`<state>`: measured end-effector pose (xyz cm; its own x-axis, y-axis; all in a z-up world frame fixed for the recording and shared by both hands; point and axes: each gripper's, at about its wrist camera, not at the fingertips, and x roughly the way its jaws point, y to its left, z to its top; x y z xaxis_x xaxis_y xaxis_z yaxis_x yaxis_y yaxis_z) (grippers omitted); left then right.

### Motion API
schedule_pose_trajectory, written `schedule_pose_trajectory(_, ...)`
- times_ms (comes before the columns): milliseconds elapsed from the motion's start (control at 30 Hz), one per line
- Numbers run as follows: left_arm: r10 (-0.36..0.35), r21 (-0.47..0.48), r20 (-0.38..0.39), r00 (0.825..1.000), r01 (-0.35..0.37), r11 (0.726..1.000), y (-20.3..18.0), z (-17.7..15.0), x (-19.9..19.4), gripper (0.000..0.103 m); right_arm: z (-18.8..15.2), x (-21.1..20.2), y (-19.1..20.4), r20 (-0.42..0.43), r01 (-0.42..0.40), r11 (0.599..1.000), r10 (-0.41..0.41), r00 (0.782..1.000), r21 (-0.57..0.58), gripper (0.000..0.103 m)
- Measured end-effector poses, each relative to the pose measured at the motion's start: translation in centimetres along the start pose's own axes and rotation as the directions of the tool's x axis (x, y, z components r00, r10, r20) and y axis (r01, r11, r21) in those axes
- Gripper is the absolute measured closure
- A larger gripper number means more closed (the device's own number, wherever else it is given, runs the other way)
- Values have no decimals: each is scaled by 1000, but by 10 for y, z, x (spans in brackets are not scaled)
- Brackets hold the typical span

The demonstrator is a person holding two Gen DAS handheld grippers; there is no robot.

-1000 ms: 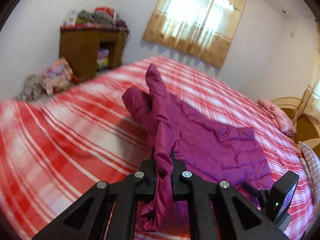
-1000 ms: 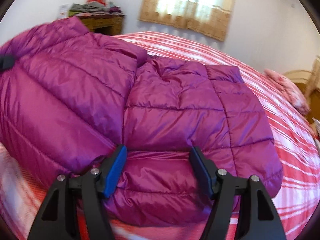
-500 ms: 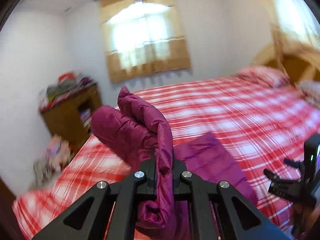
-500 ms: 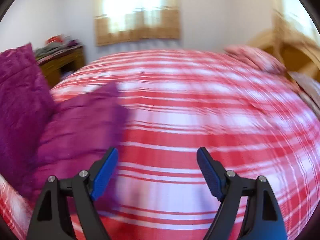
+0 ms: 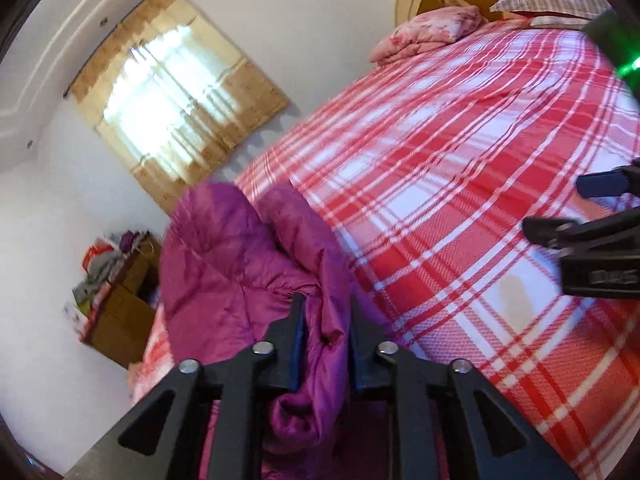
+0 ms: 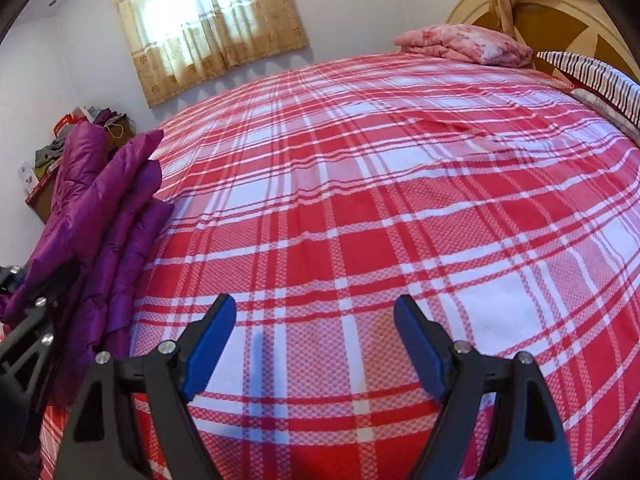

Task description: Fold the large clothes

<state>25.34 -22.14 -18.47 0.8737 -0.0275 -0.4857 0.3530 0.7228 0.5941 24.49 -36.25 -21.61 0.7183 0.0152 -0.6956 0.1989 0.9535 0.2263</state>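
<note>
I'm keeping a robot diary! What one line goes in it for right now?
left gripper: shut on puffy magenta quilted jacket | right gripper: open, holding nothing | red-and-white plaid bedsheet: under both

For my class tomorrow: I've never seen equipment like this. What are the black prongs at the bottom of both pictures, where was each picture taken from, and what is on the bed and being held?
There is no robot here. A person holds a two-finger gripper in each hand, and a wide-angle camera on each looks forward along its fingers. The black prongs are those fingers.

The tilted picture comes from the left gripper. It is shut on a purple puffer jacket, bunched and lifted at the edge of the bed.

The other picture comes from the right gripper. Its blue-padded fingers stand wide apart and hold nothing, hovering over the red plaid bedspread. The jacket shows at its left edge.

A pink folded blanket and a striped pillow lie at the headboard. A curtained window is behind.
</note>
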Motion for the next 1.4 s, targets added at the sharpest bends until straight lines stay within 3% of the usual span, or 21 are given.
schedule_pose_trajectory(67, -7, -2, 62, 998, 7, 1000, 8, 8, -24, 74, 3, 1, 1, -1, 15, 1000, -15, 1000, -11, 20)
schedule_pose_trajectory(100, -20, -4, 109, 994, 21, 1000, 13, 13, -44, 52, 5, 2, 2, 3, 26, 999, -26, 1000, -20, 20)
schedule_pose_trajectory(133, -26, -10, 139, 990, 27, 1000, 18, 15, -56, 18, 8, 0, 3, 8, 38, 999, -38, 999, -31, 20)
schedule_pose_trajectory(167, -22, -23, 181, 983, 27, 999, 25, 16, -70, 7, 11, 0, 3, 11, 51, 998, -50, 999, -39, 20)
schedule_pose_trajectory(200, -12, -41, 221, 975, 22, 999, 32, 16, -81, 3, 15, 0, 5, 12, 63, 997, -62, 998, -46, 20)
schedule_pose_trajectory(267, 23, -84, 236, 972, -3, 996, 54, 14, -93, 3, 26, -4, 8, 12, 77, 995, -76, 997, -62, 20)
schedule_pose_trajectory(333, 80, -172, 182, 980, -48, 984, 88, 6, -84, 3, 44, -16, 21, 30, 88, 991, -86, 996, -100, 27)
schedule_pose_trajectory(433, 162, -313, 7, 987, -151, 937, 148, -15, -47, 3, 73, -33, 53, 52, 67, 984, -59, 997, -163, 35)
schedule_pose_trajectory(467, 184, -358, -74, 980, -199, 912, 170, -25, -30, 3, 81, -36, 65, 57, 55, 982, -45, 997, -180, 36)
schedule_pose_trajectory(567, 225, -486, -287, 931, -344, 803, 233, -64, 15, 3, 108, -47, 120, 80, 35, 965, -15, 997, -261, 38)
schedule_pose_trajectory(667, 205, -577, -387, 899, -409, 707, 269, -91, 40, 3, 125, -46, 187, 69, 28, 932, -3, 998, -360, 39)
schedule_pose_trajectory(733, 173, -621, -404, 898, -408, 669, 284, -104, 51, 3, 129, -36, 227, 41, 9, 916, 9, 999, -400, 43)
schedule_pose_trajectory(833, 166, -639, -416, 894, -418, 646, 292, -106, 69, 3, 129, -16, 276, 17, -11, 901, 20, 1000, -434, 48)
schedule_pose_trajectory(1000, 107, -716, -369, 923, -355, 601, 287, -108, 90, 3, 113, 38, 305, 10, -17, 915, 23, 1000, -404, 53)
schedule_pose_trajectory(1067, 84, -731, -337, 938, -317, 605, 283, -103, 98, 3, 104, 58, 301, 5, 5, 914, -4, 1000, -406, 58)
schedule_pose_trajectory(1267, 45, -706, -267, 963, -227, 670, 247, -64, 128, 3, 89, 81, 240, -20, 52, 938, -62, 998, -344, 61)
schedule_pose_trajectory(1367, 36, -646, -244, 969, -190, 739, 218, -38, 138, 3, 87, 85, 214, -22, 56, 952, -65, 998, -301, 61)
schedule_pose_trajectory(1400, 53, -595, -255, 965, -200, 778, 204, -28, 143, 3, 87, 86, 210, -21, 55, 956, -64, 998, -288, 61)
